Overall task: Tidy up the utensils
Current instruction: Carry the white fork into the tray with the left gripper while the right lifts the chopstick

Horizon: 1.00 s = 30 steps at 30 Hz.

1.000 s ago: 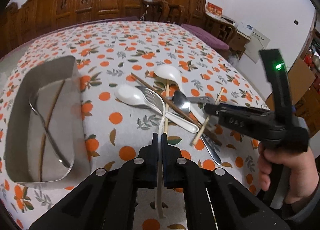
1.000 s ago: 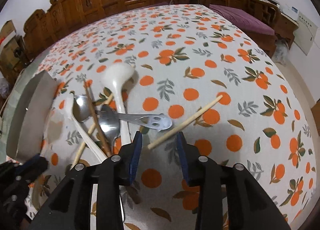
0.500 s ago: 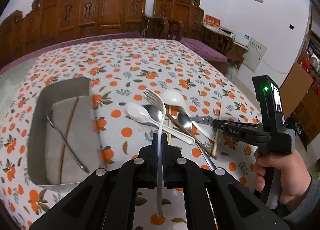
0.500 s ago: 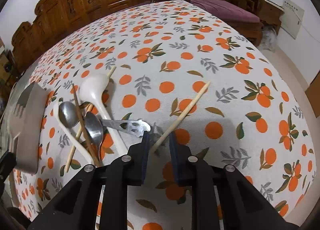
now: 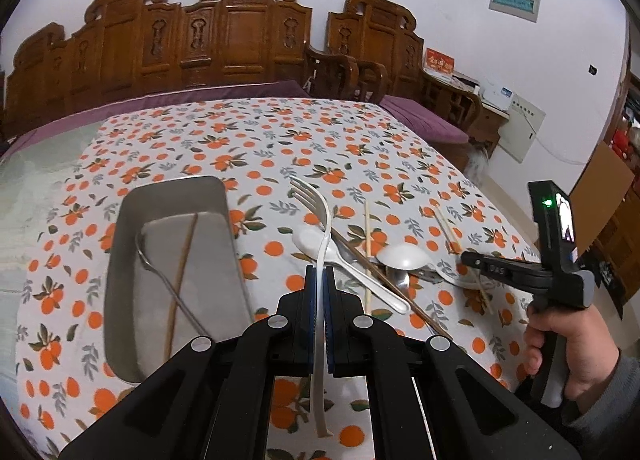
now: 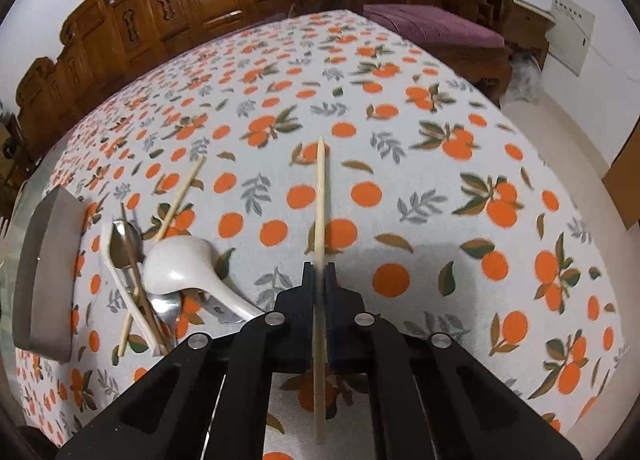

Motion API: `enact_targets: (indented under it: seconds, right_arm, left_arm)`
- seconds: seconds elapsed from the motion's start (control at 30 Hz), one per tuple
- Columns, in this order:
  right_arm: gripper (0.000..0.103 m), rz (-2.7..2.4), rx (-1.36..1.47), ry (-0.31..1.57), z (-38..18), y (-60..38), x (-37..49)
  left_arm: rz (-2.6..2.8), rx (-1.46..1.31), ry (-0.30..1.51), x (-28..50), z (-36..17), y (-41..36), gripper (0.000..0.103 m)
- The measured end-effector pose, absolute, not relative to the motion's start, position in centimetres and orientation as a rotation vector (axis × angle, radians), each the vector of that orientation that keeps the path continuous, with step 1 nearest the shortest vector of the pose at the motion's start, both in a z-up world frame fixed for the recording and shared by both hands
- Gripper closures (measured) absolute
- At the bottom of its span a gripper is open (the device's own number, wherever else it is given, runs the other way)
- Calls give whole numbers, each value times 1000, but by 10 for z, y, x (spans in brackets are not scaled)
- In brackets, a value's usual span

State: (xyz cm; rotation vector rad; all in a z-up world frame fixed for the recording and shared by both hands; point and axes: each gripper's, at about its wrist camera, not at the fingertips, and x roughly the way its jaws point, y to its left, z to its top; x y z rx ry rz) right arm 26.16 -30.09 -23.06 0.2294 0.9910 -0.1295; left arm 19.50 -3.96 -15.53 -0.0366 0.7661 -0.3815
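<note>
My left gripper (image 5: 319, 280) is shut on a white plastic fork (image 5: 320, 220) and holds it above the table, right of the metal tray (image 5: 124, 300). The tray holds a metal spoon (image 5: 160, 280) and a dark chopstick (image 5: 182, 264). My right gripper (image 6: 319, 276) is shut on a light wooden chopstick (image 6: 320, 196), lifted off the cloth; it also shows in the left wrist view (image 5: 472, 260). A pile of white spoons (image 6: 180, 264), metal spoons (image 6: 126, 240) and chopsticks (image 6: 180, 192) lies between the tray and the right gripper.
The table wears a cloth with an orange print (image 6: 440, 180). Carved wooden chairs (image 5: 224, 40) stand behind the far edge. The table's right edge drops to the floor (image 6: 580, 100). The tray shows at the left in the right wrist view (image 6: 44, 260).
My left gripper has lifted the white fork up and back from the pile. My right gripper has closed on the light chopstick and raised it off the cloth.
</note>
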Motion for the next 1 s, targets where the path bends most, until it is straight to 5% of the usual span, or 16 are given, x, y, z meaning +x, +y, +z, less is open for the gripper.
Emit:
enact_targets:
  seconds: [1.0]
  right_arm:
    - [97, 312, 63, 821, -140, -159, 263]
  left_arm:
    - [-174, -81, 845, 252, -178, 42, 101]
